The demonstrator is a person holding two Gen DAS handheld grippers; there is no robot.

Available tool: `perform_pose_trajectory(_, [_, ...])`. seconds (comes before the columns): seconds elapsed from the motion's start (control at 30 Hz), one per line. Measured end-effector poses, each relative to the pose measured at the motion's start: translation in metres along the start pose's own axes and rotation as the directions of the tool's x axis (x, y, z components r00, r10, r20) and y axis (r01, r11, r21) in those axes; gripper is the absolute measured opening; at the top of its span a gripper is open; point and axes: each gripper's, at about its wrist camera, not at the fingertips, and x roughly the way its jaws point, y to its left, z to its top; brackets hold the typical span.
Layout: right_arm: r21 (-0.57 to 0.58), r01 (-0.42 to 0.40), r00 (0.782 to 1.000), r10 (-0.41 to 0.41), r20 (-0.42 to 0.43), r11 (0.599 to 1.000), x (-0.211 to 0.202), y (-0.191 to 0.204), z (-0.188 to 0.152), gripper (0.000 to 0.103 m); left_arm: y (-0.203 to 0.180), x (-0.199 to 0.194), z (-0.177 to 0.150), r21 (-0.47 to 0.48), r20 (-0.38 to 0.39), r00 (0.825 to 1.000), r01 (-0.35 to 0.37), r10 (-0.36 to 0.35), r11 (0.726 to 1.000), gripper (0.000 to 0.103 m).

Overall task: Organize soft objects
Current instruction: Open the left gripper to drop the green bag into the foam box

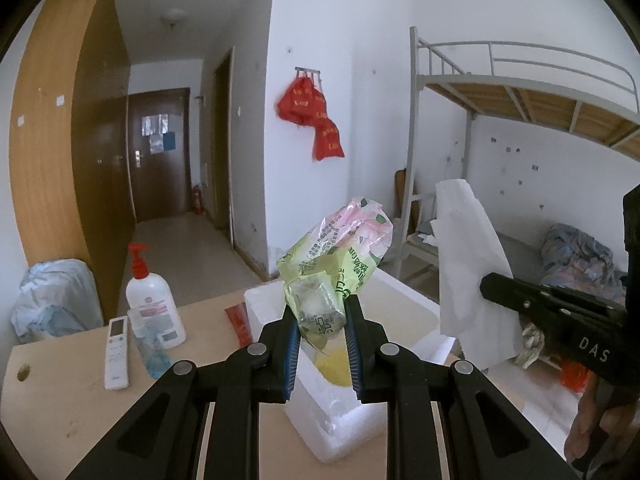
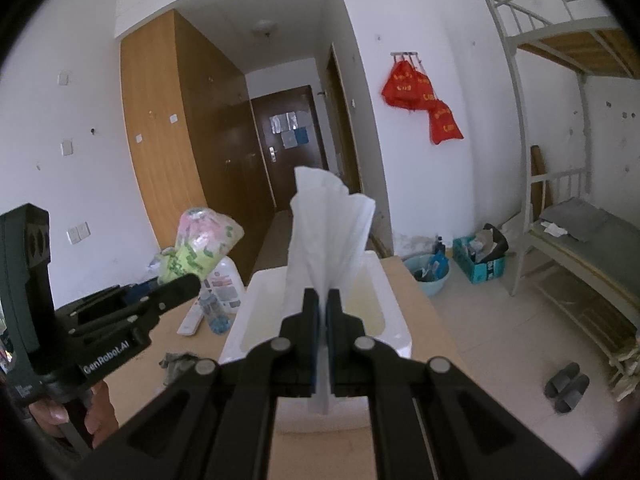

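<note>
Foam box (image 2: 256, 312) lies just below both grippers: left gripper (image 1: 322, 316) clenches tissue pack (image 1: 340, 248); right gripper (image 2: 324, 300) pinches tissue (image 2: 324, 232).

The white foam box (image 2: 256, 280) takes up the middle of the bench (image 1: 60, 408), directly below both claws; its open hollow is the one clear pocket there. To its left a pump bottle (image 1: 154, 300), a remote control (image 1: 117, 354) and a small blue bottle (image 1: 151, 354) stand close together, leaving only a narrow lane beside the box wall. The bare near-left part of the bench is open. A crumpled grey-green cloth (image 2: 176, 362) lies near the box's front left corner. To the right of the bench the floor (image 2: 500, 320) is open up to the bed frame (image 2: 520, 216).
</note>
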Motion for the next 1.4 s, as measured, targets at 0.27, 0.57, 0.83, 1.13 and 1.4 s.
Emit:
perform_pose_trajectory(0.27, [0.008,-0.003,1.0,0.003,-0.012,1.0,0.024,-0.004,0.007,0.006,0.005,0.042,0.007,-0.002,-0.045,0.999,0.013,-0.013,1.0,0.022])
perform_pose_trajectory(0.57, [0.043,0.013,1.0,-0.012,-0.028,0.999,0.048,-0.018,0.007,0.006,0.011,0.082,0.008,-0.005,-0.091,0.995,0.034,-0.035,0.999,0.022])
perform_pose_trajectory(0.83, [0.042,0.015,0.999,-0.013,-0.043,0.999,0.058,-0.017,0.009,0.006,0.006,0.097,0.005,0.012,-0.126,0.99,0.06,-0.058,0.998,0.023])
perform_pose_trajectory(1.13, [0.041,0.017,0.999,-0.016,-0.043,0.999,0.056,-0.017,0.01,0.006,0.009,0.09,0.008,0.001,-0.085,0.996,0.033,-0.033,0.999,0.083])
perform_pose_trajectory(1.4, [0.038,0.018,0.999,-0.017,-0.04,0.999,0.056,-0.016,0.011,0.006,0.01,0.092,0.006,0.018,-0.095,0.995,0.012,-0.01,1.0,0.09])
